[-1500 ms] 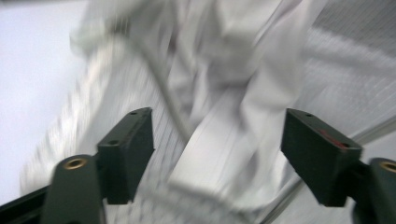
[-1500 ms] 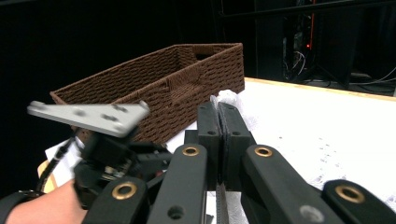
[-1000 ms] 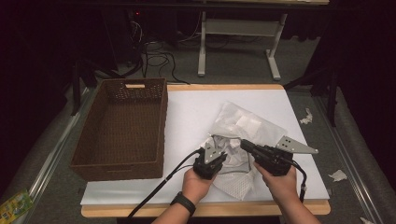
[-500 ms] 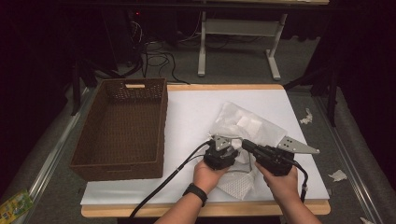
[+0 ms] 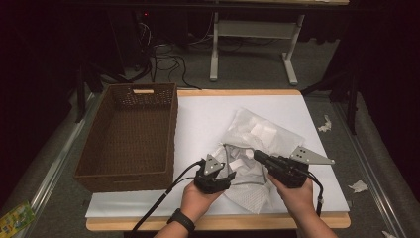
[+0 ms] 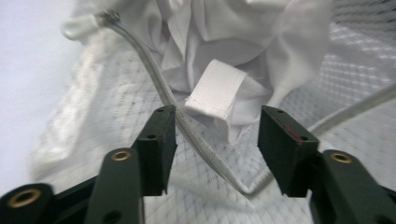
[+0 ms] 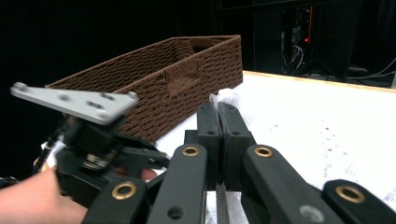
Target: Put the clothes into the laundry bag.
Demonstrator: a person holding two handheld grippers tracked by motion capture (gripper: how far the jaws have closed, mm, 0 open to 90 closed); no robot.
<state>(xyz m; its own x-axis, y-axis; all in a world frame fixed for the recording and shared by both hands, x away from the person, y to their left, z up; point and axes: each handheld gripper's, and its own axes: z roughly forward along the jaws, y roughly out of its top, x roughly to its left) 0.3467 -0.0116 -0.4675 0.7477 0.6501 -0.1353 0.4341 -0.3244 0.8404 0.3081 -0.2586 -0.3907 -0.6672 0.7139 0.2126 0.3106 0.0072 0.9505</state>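
A white mesh bag [image 5: 255, 133] lies crumpled on the white table cover, with white cloth [image 6: 224, 46] spilling from its mouth. My left gripper [image 5: 224, 169] [image 6: 217, 116] hovers at the bag's near left side. Its jaws have just been opening; a folded white cloth tab [image 6: 215, 91] and the bag's zipper edge [image 6: 187, 128] lie between them, untouched by the pads. My right gripper [image 5: 258, 155] [image 7: 218, 109] is at the bag's near right, shut on a thin edge of the mesh bag.
A brown wicker basket [image 5: 126, 91] [image 7: 187, 65] stands to the left of the bag, its inside bare. The table's front edge [image 5: 218, 223] is close behind both hands. Paper scraps [image 5: 359, 186] lie on the floor at right. A desk frame and cables stand beyond the table.
The left gripper's jaws have opened from shut. The left hand went up toward the bag, then drew back toward the near edge. The right gripper has not moved.
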